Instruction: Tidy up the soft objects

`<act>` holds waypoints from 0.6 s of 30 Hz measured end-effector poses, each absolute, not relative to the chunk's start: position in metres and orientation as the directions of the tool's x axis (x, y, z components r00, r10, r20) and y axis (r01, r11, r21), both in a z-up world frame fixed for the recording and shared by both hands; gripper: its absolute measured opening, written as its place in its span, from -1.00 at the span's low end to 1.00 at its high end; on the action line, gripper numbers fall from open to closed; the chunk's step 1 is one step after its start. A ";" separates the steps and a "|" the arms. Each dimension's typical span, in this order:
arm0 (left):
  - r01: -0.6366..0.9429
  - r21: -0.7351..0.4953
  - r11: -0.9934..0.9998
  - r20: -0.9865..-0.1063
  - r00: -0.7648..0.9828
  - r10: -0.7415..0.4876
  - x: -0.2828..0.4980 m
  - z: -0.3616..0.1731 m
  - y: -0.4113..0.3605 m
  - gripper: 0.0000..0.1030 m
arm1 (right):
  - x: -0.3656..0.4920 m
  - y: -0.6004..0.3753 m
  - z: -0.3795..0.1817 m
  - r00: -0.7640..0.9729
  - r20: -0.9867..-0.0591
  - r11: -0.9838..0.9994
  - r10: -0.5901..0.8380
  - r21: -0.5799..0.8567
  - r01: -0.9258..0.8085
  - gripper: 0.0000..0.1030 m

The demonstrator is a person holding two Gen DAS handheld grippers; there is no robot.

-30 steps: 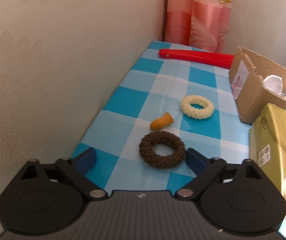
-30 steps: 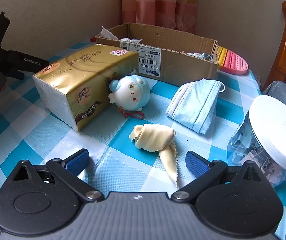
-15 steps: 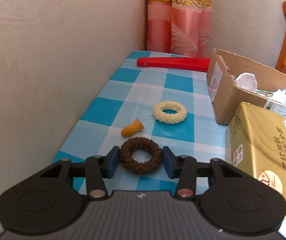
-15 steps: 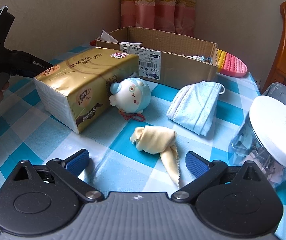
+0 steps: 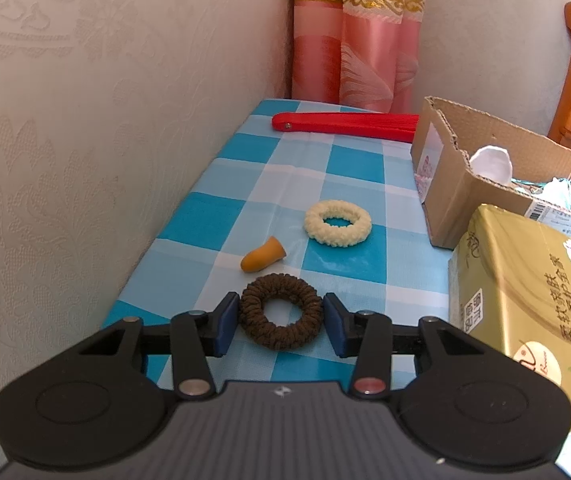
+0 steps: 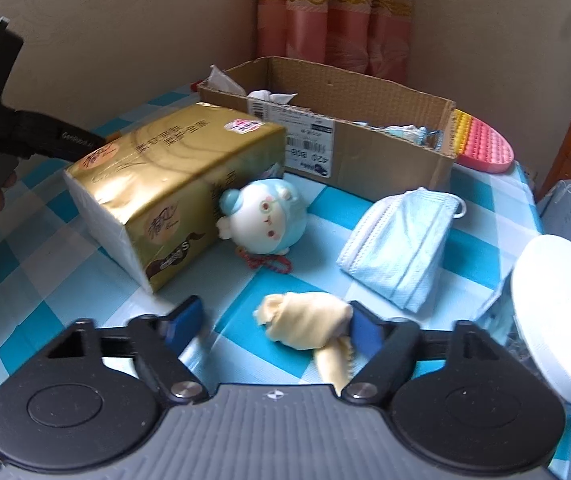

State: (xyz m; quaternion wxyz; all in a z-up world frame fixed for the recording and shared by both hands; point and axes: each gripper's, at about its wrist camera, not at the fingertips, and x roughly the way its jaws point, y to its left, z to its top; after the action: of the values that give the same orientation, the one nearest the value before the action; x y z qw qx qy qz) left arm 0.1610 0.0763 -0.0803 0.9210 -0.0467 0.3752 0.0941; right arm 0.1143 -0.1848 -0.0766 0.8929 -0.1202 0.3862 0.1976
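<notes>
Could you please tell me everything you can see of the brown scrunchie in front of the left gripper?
The brown scrunchie is a dark, knobbly fabric ring with an open centre, lying flat on the blue checked tablecloth. It sits between the blue pads of the left gripper, which have just closed in and meet its two sides. An orange finger cot lies just beyond it, apart.

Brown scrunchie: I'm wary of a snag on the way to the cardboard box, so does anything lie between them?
Yes. From the brown scrunchie, the cream scrunchie lies toward the cardboard box; the gold tissue pack flanks that route.
</notes>
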 end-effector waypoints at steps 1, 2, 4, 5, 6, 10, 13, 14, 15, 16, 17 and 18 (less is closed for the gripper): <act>-0.205 -0.015 0.979 -0.701 0.700 0.136 0.161 -0.080 0.076 -0.17 | 0.114 -0.186 -0.076 0.628 -0.737 0.898 0.250 -0.066 -0.435 0.34; -0.201 -0.015 0.979 -0.702 0.700 0.133 0.162 -0.080 0.077 -0.19 | 0.113 -0.186 -0.075 0.631 -0.737 0.902 0.243 -0.068 -0.427 0.28; -0.191 -0.017 0.981 -0.703 0.700 0.124 0.161 -0.080 0.076 -0.22 | 0.112 -0.188 -0.073 0.640 -0.734 0.910 0.226 -0.075 -0.407 0.00; -0.185 -0.017 0.983 -0.703 0.701 0.120 0.160 -0.080 0.076 -0.25 | 0.112 -0.188 -0.073 0.642 -0.736 0.914 0.215 -0.079 -0.397 -0.03; -0.179 -0.016 0.984 -0.703 0.701 0.116 0.159 -0.080 0.075 -0.26 | 0.112 -0.189 -0.073 0.643 -0.737 0.918 0.207 -0.082 -0.389 -0.05; -0.157 -0.031 0.987 -0.710 0.698 0.089 0.154 -0.077 0.075 -0.30 | 0.109 -0.191 -0.070 0.648 -0.736 0.923 0.195 -0.085 -0.375 -0.06; -0.145 -0.030 0.989 -0.711 0.699 0.081 0.147 -0.073 0.075 -0.30 | 0.104 -0.191 -0.065 0.649 -0.735 0.922 0.197 -0.086 -0.378 -0.06; -0.142 -0.031 0.989 -0.711 0.699 0.078 0.145 -0.072 0.075 -0.30 | 0.102 -0.191 -0.063 0.649 -0.734 0.921 0.202 -0.083 -0.380 -0.06; -0.136 -0.035 0.990 -0.713 0.697 0.070 0.143 -0.070 0.075 -0.30 | 0.101 -0.191 -0.062 0.644 -0.736 0.919 0.208 -0.078 -0.386 -0.06; -0.126 -0.042 0.991 -0.718 0.694 0.058 0.141 -0.068 0.075 -0.30 | 0.100 -0.191 -0.061 0.638 -0.740 0.917 0.213 -0.074 -0.392 -0.06; -0.114 -0.046 0.992 -0.722 0.691 0.045 0.139 -0.066 0.075 -0.31 | 0.099 -0.190 -0.060 0.639 -0.739 0.917 0.213 -0.075 -0.393 -0.06; -0.106 -0.052 0.993 -0.723 0.690 0.036 0.137 -0.064 0.075 -0.30 | 0.097 -0.190 -0.058 0.640 -0.738 0.916 0.213 -0.077 -0.394 -0.06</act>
State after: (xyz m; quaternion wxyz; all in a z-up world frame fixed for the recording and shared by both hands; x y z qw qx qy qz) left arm 0.1366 0.0750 -0.0640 0.9183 -0.0446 0.3916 0.0385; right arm 0.0971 -0.1901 -0.0584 0.8980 -0.1164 0.3891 0.1692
